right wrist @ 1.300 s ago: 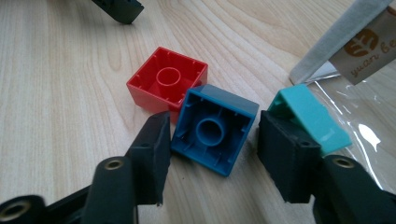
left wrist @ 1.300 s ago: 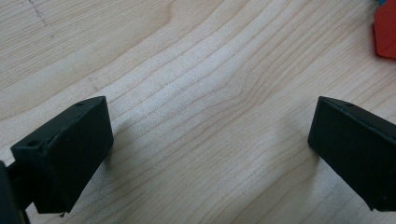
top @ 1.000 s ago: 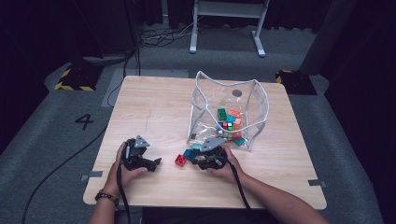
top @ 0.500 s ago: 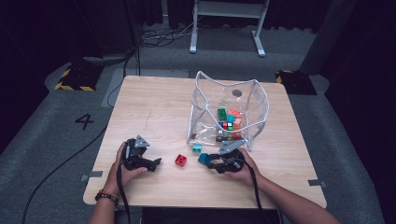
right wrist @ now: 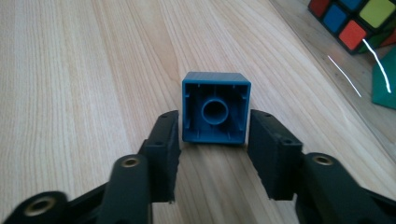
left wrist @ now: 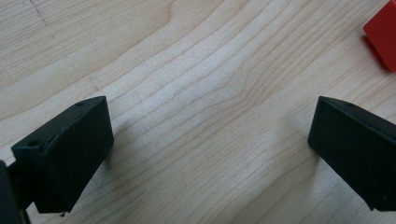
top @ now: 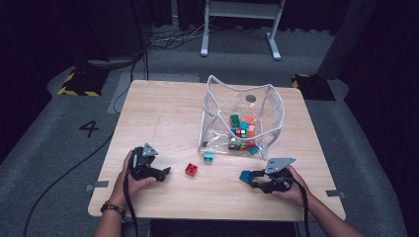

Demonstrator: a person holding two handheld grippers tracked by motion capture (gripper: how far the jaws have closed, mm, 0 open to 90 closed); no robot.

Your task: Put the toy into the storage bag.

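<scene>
The blue brick (right wrist: 215, 108), near right on the desk (top: 163, 113), is pinched only at its near end by the right tongs (right wrist: 214, 140); it could twist free. Left tongs (left wrist: 210, 140) gape, released.

Pale wood-grain table (top: 163, 113); clear bag (top: 217, 98) of multicoloured blocks; red block (top: 191, 169); teal block (top: 209, 157) at its one o'clock; blue block (right wrist: 215, 108) between black jaws.

Right tongs (top: 253, 177) around a blue brick (top: 245, 176), red brick (top: 191, 169) mid-table.
</scene>
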